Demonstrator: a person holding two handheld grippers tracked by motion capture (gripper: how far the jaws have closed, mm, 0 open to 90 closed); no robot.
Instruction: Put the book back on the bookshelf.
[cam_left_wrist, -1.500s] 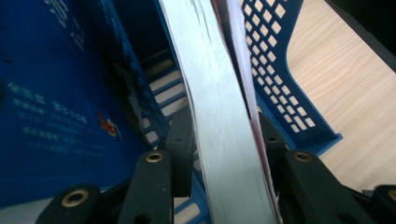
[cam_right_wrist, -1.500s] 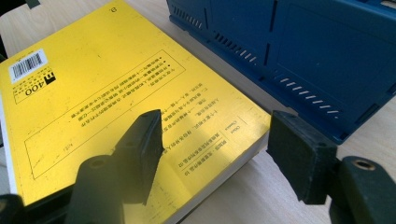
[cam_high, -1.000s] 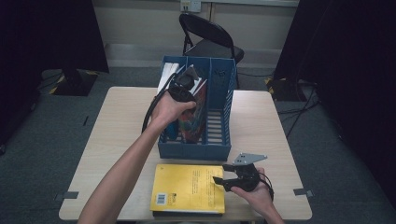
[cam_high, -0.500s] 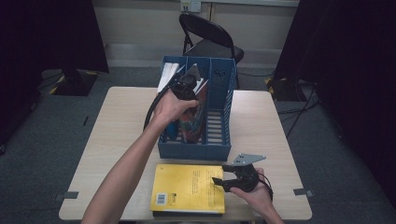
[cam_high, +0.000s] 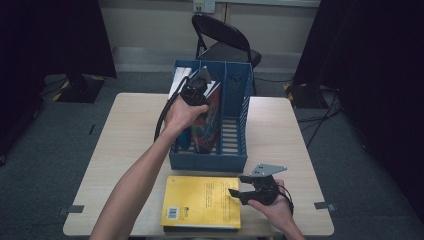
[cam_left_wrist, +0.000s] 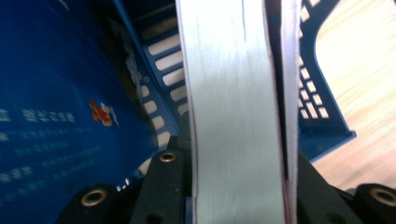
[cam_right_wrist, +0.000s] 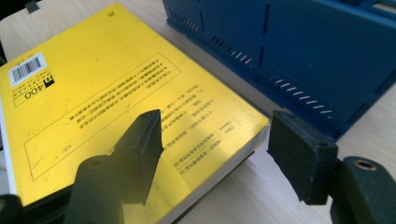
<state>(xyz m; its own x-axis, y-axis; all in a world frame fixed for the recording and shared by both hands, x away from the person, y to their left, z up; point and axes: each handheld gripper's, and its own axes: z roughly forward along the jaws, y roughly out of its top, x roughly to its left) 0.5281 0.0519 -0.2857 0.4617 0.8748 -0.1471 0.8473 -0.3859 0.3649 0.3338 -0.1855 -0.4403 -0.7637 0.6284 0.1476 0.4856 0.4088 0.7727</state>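
The left hand-held gripper (cam_high: 196, 90) stands over the blue file rack (cam_high: 235, 160) on the table (cam_high: 125, 135), its jaws clamped on the page edge of an upright book (cam_left_wrist: 233, 107). Those jaws have just been closing, with the book between them. In the left gripper view the pale page block runs straight up from between the jaws, and a blue-covered book (cam_left_wrist: 51, 112) stands just beside it in the neighbouring slot.

Judgement: the step in hand is seating this book in its compartment. To do it well, the book should be kept upright and parallel to the dividers, lowered until its bottom edge rests on the rack floor, and released only then.

The right hand-held gripper (cam_right_wrist: 215, 140) hovers with its jaws spread wide and empty. The yellow book (cam_high: 202, 202) lies flat on the table, its near corner directly under and between the jaws, not touched. The rack stands just beyond them.
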